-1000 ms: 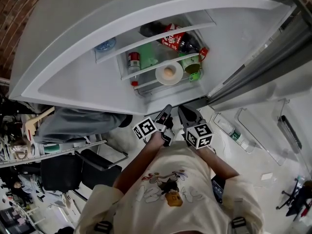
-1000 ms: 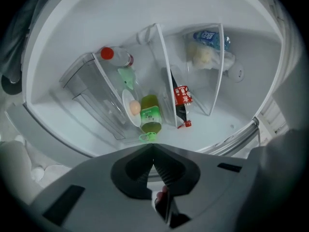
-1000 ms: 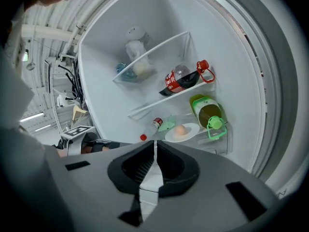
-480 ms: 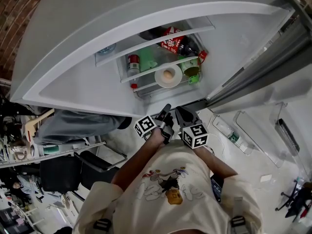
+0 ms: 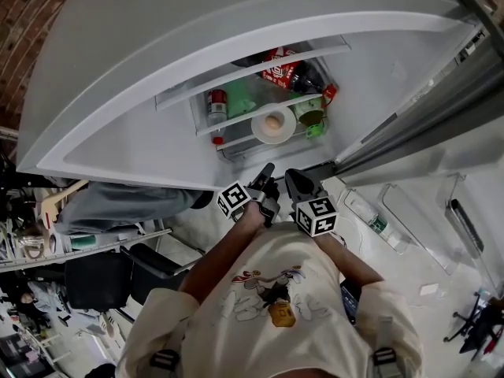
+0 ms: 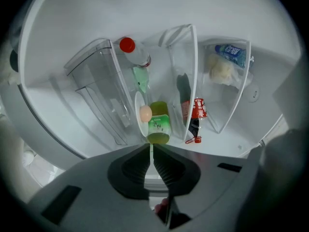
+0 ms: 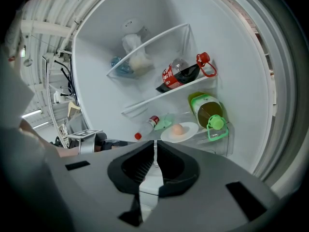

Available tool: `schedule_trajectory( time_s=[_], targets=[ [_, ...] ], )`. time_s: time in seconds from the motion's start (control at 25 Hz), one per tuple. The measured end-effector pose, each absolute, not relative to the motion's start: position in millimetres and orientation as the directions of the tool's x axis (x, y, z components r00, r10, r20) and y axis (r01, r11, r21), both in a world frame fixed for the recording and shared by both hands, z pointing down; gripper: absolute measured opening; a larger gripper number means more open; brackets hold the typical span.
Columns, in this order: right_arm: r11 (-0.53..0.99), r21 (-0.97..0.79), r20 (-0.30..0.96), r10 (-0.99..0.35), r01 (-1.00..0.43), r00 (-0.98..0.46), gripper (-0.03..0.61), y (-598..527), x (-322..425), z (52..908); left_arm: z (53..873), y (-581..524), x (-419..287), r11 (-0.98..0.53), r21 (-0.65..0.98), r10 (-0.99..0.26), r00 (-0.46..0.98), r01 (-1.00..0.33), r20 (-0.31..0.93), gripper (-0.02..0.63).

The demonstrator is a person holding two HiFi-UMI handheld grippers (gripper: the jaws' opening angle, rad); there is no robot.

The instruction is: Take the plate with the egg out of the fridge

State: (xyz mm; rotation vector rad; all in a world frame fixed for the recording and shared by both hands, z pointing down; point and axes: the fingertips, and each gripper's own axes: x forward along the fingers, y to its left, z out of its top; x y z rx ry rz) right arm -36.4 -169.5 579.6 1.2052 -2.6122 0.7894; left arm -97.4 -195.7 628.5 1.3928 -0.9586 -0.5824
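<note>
Plate (image 5: 287, 130) with the egg (image 5: 272, 121) sits on a shelf inside the open fridge (image 5: 126, 140), between a red-capped bottle (image 5: 216, 105) and a green-capped bottle (image 5: 309, 115). Left gripper (image 5: 265, 173) and right gripper (image 5: 293, 181) hover well short of the plate, jaws pressed together, empty.

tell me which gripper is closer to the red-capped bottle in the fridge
Left. The left gripper sits just below the red-capped bottle; the right gripper is farther right.
</note>
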Motion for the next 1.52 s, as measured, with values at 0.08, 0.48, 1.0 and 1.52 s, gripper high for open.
schedule_trajectory(
  time_s=[0.08,0.48,1.0,1.52],
  targets=[
    [0.536,-0.398,0.35,-0.661,-0.745,-0.663,0.006,-172.1,-36.7,579.6,630.2,-199.0,-99.6,0.139,0.974,-0.829,0.517,-0.178,0.213,0.009],
    [0.544,-0.393,0.36,-0.651,-0.741,-0.668,0.008,-174.1,-39.0,583.9,642.6,-209.0,-98.4,0.179,0.968,-0.821,0.516,-0.174,0.245,0.009],
    [0.521,-0.387,0.36,-0.675,-0.761,-0.645,0.006,-186.6,-29.1,584.9,650.1,-234.1,-112.0,0.201,0.961,-0.841,0.471,-0.189,0.269,0.011],
    [0.511,-0.382,0.366,-0.682,-0.77,-0.634,0.008,-200.4,-27.4,587.7,654.5,-252.9,-115.6,0.202,0.972,-0.855,0.462,-0.122,0.235,0.048]
  ],
)
